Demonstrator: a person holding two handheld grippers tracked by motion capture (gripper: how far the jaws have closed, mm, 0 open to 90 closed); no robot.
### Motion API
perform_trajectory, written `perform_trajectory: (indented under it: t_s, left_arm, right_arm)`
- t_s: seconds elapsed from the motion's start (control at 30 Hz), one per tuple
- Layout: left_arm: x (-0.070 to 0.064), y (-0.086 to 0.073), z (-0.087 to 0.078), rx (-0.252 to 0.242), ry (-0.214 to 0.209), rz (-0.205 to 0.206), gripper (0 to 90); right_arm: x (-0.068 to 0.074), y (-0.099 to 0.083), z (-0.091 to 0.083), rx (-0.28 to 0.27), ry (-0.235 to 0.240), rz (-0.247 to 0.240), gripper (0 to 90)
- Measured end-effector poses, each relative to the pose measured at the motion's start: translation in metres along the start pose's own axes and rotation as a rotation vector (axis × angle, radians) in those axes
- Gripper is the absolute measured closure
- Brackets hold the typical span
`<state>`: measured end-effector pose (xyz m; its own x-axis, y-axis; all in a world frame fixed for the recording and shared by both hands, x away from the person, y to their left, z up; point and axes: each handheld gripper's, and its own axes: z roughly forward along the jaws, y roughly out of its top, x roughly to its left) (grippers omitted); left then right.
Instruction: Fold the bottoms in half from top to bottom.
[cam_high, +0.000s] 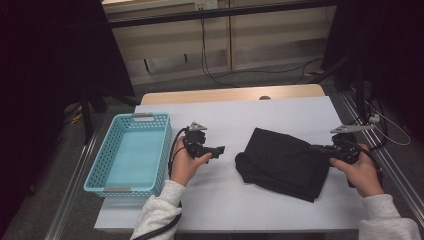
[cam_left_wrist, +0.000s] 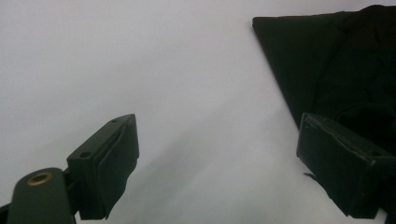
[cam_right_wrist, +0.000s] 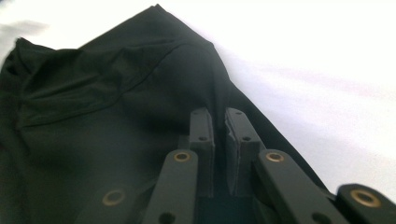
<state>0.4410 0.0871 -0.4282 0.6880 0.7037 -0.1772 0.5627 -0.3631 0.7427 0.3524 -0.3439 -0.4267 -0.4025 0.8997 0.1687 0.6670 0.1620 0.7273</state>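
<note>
A folded black cloth (cam_high: 280, 162) lies right of centre on the white table cover (cam_high: 240, 112). My right gripper (cam_high: 317, 148) sits at the cloth's right edge. In the right gripper view its jaws are pressed almost together on the cloth (cam_right_wrist: 93, 116), so the right gripper (cam_right_wrist: 217, 116) looks shut on the fabric. My left gripper (cam_high: 220, 149) is held just left of the cloth, pointing toward it. In the left gripper view its jaws stand wide apart with nothing between them, so the left gripper (cam_left_wrist: 217, 126) is open, with the cloth (cam_left_wrist: 327, 56) ahead at the right.
A light blue plastic basket (cam_high: 100, 165) stands at the table's left edge with nothing visible inside. The wooden table edge (cam_high: 225, 94) shows at the back. Cables run across the floor (cam_high: 260, 75) beyond it, and metal rails flank both sides.
</note>
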Motion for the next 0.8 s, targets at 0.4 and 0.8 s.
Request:
perform_trajectory:
  t_s: [0.4,0.8]
  left_arm:
    - [0.0,-0.001,0.0,0.006,-0.005,-0.003,12.9]
    - [-0.003,-0.002,-0.004,-0.001,-0.01,-0.007,12.9]
  right_arm:
    - [0.017,0.001,0.005,-0.027,-0.034,-0.052,58.2]
    - [0.075,-0.016,0.017,0.031,0.098,-0.165,61.0]
